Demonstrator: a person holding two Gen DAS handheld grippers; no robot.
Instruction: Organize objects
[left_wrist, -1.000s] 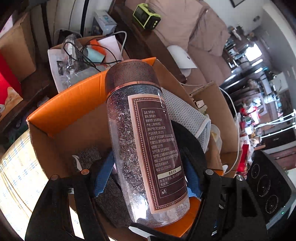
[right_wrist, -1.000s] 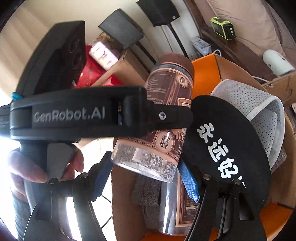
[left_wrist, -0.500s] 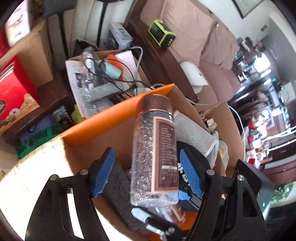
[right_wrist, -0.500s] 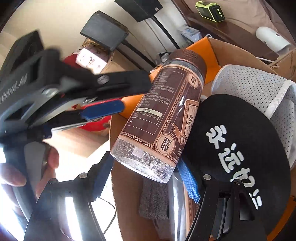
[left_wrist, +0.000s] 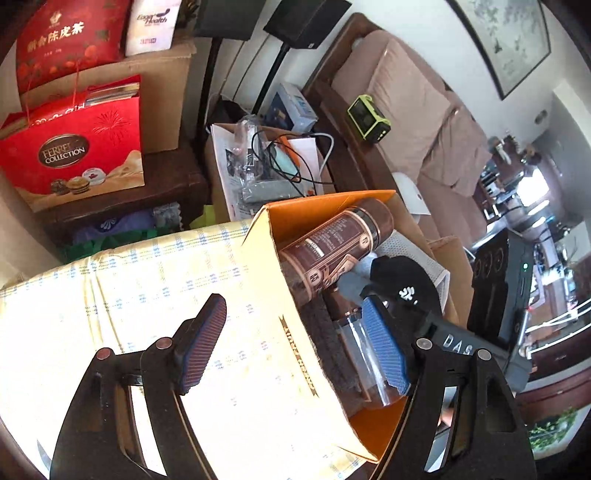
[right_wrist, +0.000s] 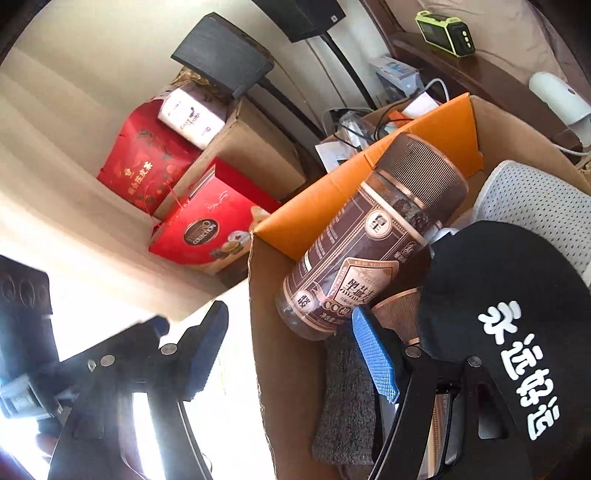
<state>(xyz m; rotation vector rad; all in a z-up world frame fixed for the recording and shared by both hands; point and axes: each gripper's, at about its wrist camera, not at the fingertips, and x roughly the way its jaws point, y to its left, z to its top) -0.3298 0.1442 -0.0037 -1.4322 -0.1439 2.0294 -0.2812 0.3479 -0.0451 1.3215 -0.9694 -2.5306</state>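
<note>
The left claw has let go of the jar and backed off: a second ago the jar filled its view, clamped between the blue pads, and now its jaws have just been opening and stand wide with nothing gripped, straddling the near wall of the cardboard box. The jar lies tilted inside the box, at centre right of the left view, ribbed brown lid toward the orange flap. In the right view the jar sits mid-frame, leaning on a black cap with white characters. The right claw is also released, one pad inside the box just below the jar, the other outside; whether it touches the jar I cannot tell.

So this jar looks stowed, and a second jar seems to lie beneath it on a grey felt pad.

The box rests on a pale checked cloth, lower left. Beyond are red gift bags upper left, a carton of cables top centre, and a beige sofa upper right.
</note>
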